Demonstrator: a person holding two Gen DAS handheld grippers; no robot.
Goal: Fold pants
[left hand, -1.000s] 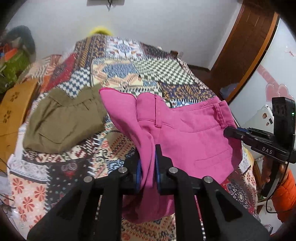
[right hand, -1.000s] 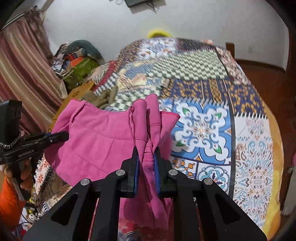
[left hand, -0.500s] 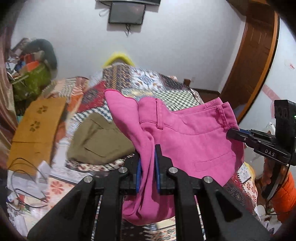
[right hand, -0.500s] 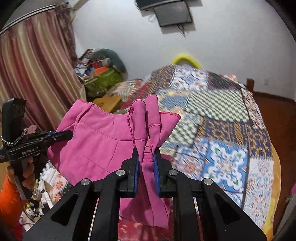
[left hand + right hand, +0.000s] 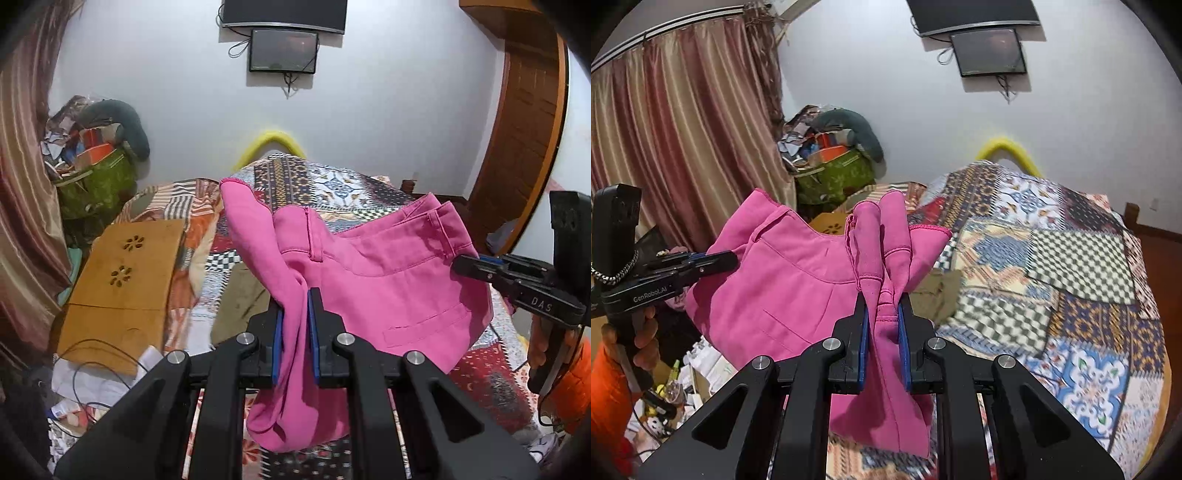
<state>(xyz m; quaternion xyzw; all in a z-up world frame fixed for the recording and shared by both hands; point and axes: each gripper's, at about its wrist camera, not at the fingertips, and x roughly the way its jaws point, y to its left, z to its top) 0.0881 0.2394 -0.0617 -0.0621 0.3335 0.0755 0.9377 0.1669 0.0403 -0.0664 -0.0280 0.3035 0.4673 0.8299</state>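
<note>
The pink pants [image 5: 369, 280] hang in the air, stretched between the two grippers and lifted above the bed [image 5: 332, 184]. Most of the cloth spreads out flat between them, and one bunch droops down under each gripper.

The left gripper [image 5: 295, 295] is clamped tight on a bunched fold of the pants, with the blue pads [image 5: 276, 343] pressing the cloth from both sides. A belt loop and a pocket seam sit just to the right of it. The right gripper [image 5: 882, 299] is clamped the same way on another bunch of pink cloth, and a folded edge sticks up just past its tips.

From the left gripper, the right gripper shows far off to the right, biting the waistband. From the right gripper, the left gripper shows far off to the left, held by a hand [image 5: 642, 332] with an orange sleeve [image 5: 609, 398].

Under the pants, past the tips of both grippers, lies a brown piece of clothing [image 5: 934, 291] on the patchwork bedspread [image 5: 1052, 266]. To the left of the left gripper is a wooden board [image 5: 122, 280] with flower holes. Far ahead is a white wall with a dark screen [image 5: 283, 50]. Far left of the right gripper hangs a striped curtain [image 5: 683, 140], with a green bag [image 5: 834, 177] beside it
</note>
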